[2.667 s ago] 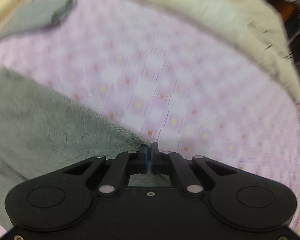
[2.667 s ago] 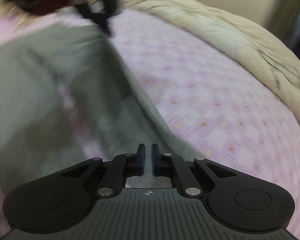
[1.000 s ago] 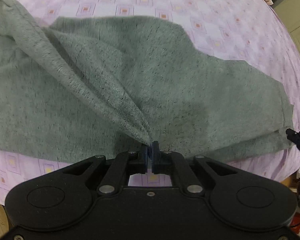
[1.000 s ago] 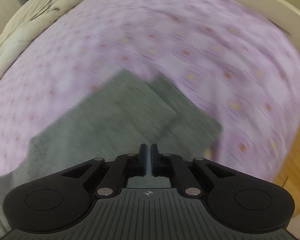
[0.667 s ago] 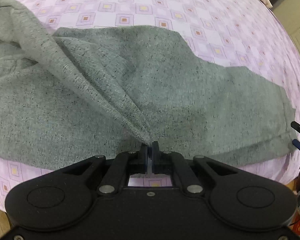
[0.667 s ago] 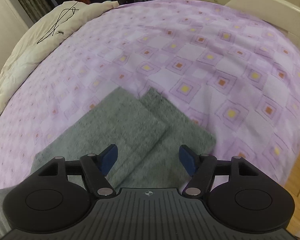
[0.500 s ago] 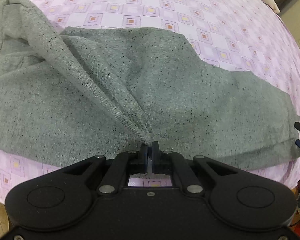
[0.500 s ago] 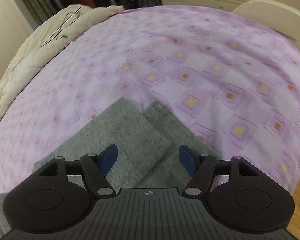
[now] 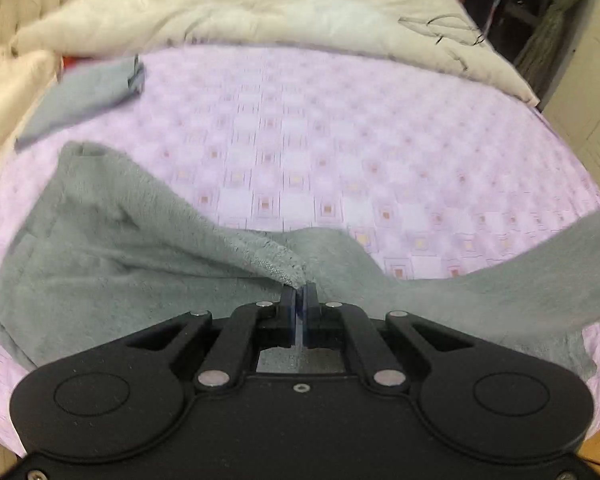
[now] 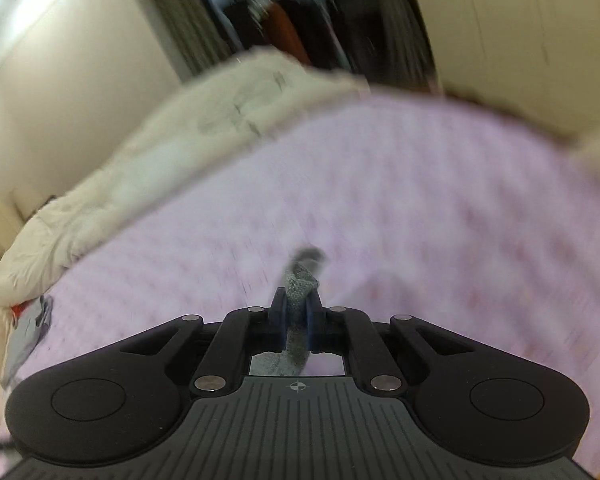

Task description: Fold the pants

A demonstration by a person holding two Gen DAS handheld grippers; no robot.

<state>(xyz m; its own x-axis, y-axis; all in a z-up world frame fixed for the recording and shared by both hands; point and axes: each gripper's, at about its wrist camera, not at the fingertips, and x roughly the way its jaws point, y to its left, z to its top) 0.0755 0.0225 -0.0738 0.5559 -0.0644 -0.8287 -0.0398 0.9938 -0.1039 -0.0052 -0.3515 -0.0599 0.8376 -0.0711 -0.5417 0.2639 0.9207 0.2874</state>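
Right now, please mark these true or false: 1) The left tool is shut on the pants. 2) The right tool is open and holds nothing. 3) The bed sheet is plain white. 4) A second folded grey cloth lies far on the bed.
1) True: the left tool pinches the grey pants.
2) False: the right tool is shut on a fold of pants.
3) False: the sheet is purple with small squares.
4) True: the folded grey cloth lies near the cream duvet.
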